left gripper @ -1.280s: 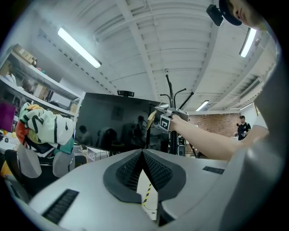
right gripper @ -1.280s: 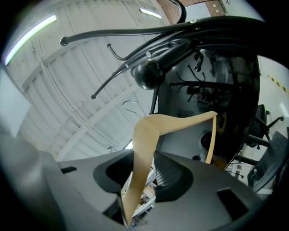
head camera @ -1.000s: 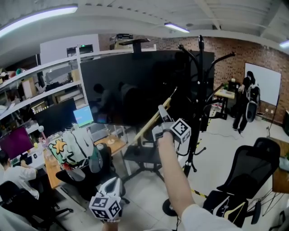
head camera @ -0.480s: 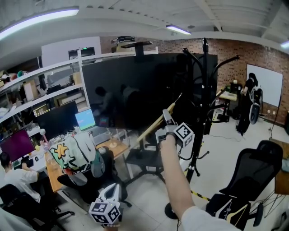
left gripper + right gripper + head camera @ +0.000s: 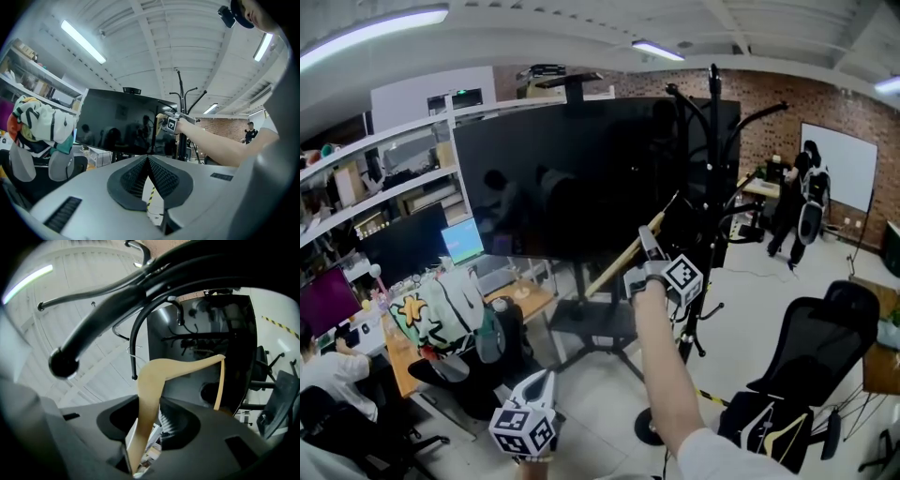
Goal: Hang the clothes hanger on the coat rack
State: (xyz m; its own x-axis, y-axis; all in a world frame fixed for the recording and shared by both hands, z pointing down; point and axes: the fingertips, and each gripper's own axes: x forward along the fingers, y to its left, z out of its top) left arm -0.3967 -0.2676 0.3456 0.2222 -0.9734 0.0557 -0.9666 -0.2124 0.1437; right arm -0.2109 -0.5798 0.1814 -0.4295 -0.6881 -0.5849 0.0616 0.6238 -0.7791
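Note:
My right gripper [image 5: 645,240] is raised at arm's length and shut on a light wooden clothes hanger [image 5: 617,259], which slants down to the left. In the right gripper view the hanger [image 5: 152,380] rises out of the jaws, one arm reaching right and its thin wire hook up among the branches. The black coat rack [image 5: 713,141] stands just right of the gripper, its curved arms [image 5: 117,298] close overhead. The left gripper [image 5: 544,378] hangs low at the bottom edge, well apart from the rack. Its pads [image 5: 159,176] meet with nothing between them.
A large black screen [image 5: 572,187] on a wheeled stand is behind the hanger. A black office chair [image 5: 811,347] stands at the right. Desks with monitors [image 5: 403,248] and a chair draped with patterned clothing [image 5: 441,314] fill the left. A person [image 5: 797,202] stands by a whiteboard far right.
My right gripper has sunk a little with the hanger, staying beside the rack. The left gripper has shifted slightly. The person at the back has walked.

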